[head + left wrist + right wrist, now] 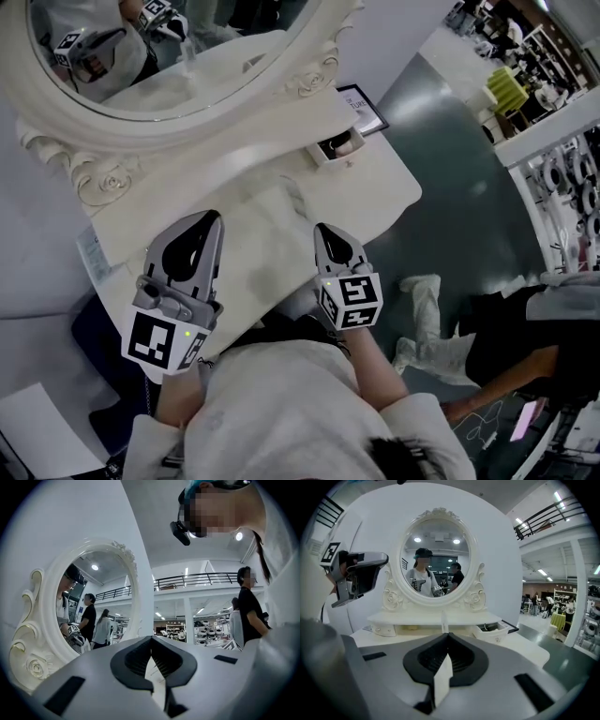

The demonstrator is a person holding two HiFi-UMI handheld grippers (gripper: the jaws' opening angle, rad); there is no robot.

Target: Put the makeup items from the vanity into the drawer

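Note:
The white vanity (375, 192) carries an oval mirror (141, 112) and a raised shelf. A small drawer (336, 148) at the shelf's right end stands pulled out, with dark items inside; it also shows in the right gripper view as the drawer (496, 631). A slim pale upright item (444, 622) stands at the shelf's middle. My left gripper (210, 219) hovers over the tabletop's left part, shut and empty. My right gripper (325, 230) hovers near the front edge, also shut with nothing in it. The right gripper view shows the left gripper (384, 559) raised at the left.
A black-framed card (362, 109) lies behind the open drawer. A second small drawer (384, 630) at the shelf's left is closed. Right of the vanity, on the grey-green floor (469, 187), is a person's leg in a white sock (422, 305). Shop shelves (553, 112) stand beyond.

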